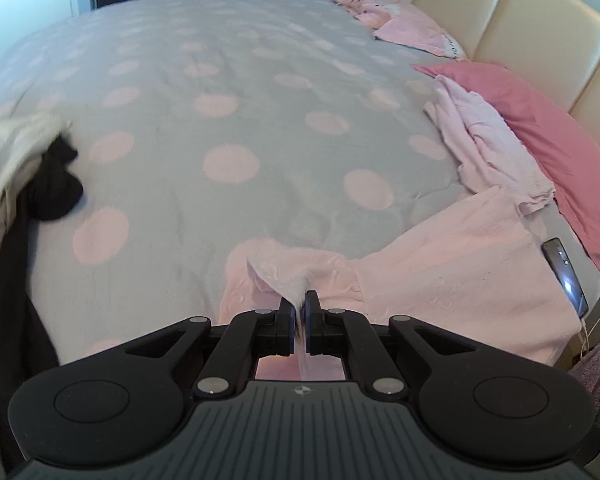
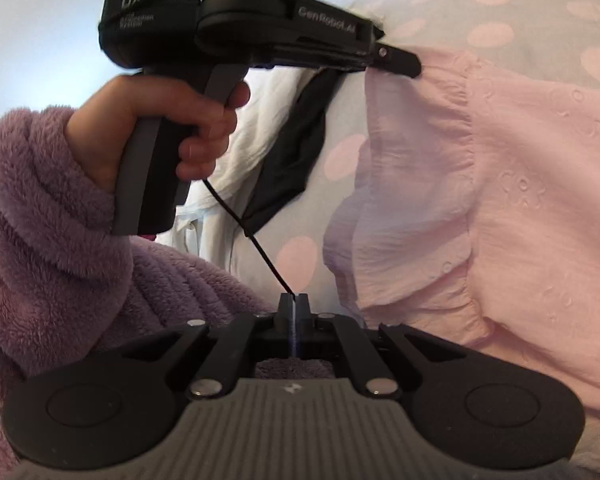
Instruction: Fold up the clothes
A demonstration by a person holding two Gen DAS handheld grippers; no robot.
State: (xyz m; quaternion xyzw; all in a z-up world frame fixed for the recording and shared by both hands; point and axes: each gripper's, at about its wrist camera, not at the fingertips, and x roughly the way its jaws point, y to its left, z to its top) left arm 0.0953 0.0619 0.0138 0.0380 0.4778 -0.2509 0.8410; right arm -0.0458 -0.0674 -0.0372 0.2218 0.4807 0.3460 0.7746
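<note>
L gripper [image 1: 300,300] clamped on edge of pink top [image 1: 460,272], fabric pinched btwn pads. Top lies near right of dotted duvet [image 1: 220,120], far of it crumpled pink cloth [image 1: 488,140]. R gripper [image 2: 295,300] closed, thin pale fabric edge in jaws.

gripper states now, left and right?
Left gripper: closed on the pale pink garment.
Right gripper: closed, nothing visibly held.

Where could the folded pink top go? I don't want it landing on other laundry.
Free: the dotted duvet centre, between the black garment on the left and the crumpled pink clothes. Crowded: the headboard side with pillow and phone, and the near edge under the pink top.
</note>
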